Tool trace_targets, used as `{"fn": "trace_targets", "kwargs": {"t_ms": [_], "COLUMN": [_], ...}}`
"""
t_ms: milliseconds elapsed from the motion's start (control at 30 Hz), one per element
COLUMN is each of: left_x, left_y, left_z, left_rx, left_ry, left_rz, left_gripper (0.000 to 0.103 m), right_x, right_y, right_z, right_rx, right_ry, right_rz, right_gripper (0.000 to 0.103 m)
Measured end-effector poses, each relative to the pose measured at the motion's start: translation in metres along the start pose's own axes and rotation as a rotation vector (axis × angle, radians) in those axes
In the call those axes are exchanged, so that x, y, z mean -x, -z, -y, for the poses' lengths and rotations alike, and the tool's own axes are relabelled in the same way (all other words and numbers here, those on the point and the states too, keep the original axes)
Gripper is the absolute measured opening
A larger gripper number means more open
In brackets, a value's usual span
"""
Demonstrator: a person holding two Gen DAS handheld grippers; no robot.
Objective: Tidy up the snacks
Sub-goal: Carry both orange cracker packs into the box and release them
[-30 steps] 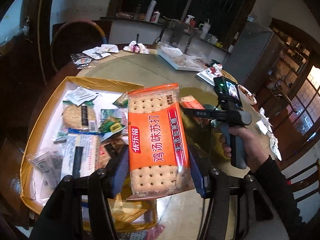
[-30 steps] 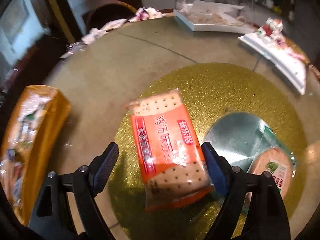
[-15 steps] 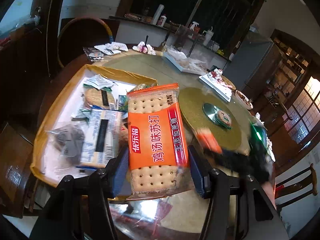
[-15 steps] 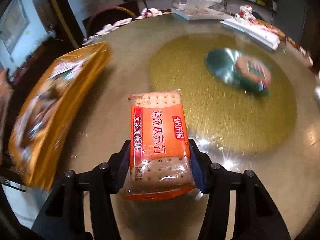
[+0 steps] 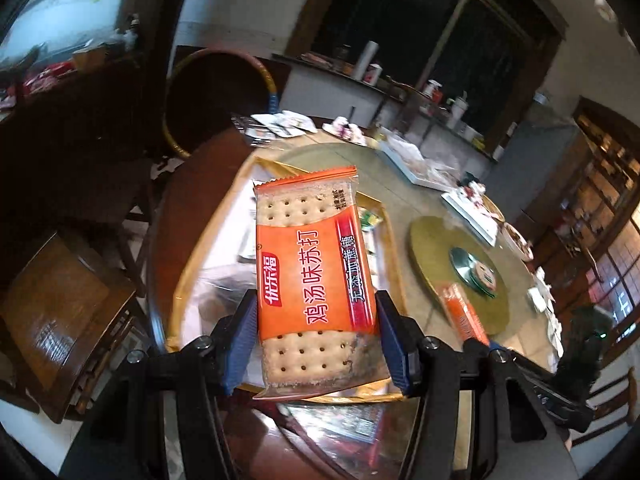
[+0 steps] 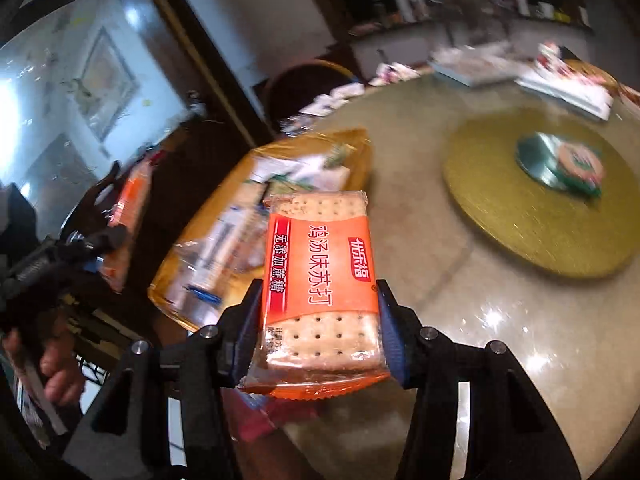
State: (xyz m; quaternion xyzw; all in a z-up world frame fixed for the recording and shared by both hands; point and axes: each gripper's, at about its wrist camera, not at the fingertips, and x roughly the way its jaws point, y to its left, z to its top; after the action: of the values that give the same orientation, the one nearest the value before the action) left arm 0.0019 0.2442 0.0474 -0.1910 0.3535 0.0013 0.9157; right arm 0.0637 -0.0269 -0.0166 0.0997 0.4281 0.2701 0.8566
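Round table (image 6: 500, 340); person's hand (image 6: 56, 372) right-view only

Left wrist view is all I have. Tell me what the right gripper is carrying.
Observer: The right gripper is shut on a second orange cracker pack, printed like the first cracker pack in the left gripper.
Operator: Give me where its pads sit.
Observer: On the two long edges, near the lower end; most of the pack sticks out beyond the fingertips.
Operator: Report what shows behind the left gripper.
Observer: A hand with curled fingers shows below it, at the left edge of the right wrist view.
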Motion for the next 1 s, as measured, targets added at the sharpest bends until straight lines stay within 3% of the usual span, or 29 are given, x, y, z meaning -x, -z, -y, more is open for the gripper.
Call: {"fn": "trace_targets", "kwargs": {"t_ms": [133, 600, 800, 1000], "left_x": [-0.004, -0.072, -0.105, -0.125], "left_y": [-0.005, -0.036, -0.047, -0.050], "left_z": [-0.014, -0.032, -0.032, -0.039], "left_rx": [0.007, -0.044, -0.083, -0.068], "left_ry": [-0.024, -0.058, -0.110, -0.125], "left_rz": [0.003, -0.104, -0.150, -0.201], "left_gripper": [0.056, 0.057, 0.057, 0.057], "right_x": [-0.017, -0.110, -0.156, -0.173], "right_y": [-0.016, -0.097, -0.110, -0.110], "right_z": [-0.017, -0.021, -0.014, -0.015], "right_rx": [0.027, 0.093, 0.083, 0.095], "right_ry": [-0.034, 0.051, 0.058, 0.092], "right_rz": [-0.010, -0.062, -0.125, -0.147], "right_gripper": [0.055, 0.055, 0.055, 0.055]}}
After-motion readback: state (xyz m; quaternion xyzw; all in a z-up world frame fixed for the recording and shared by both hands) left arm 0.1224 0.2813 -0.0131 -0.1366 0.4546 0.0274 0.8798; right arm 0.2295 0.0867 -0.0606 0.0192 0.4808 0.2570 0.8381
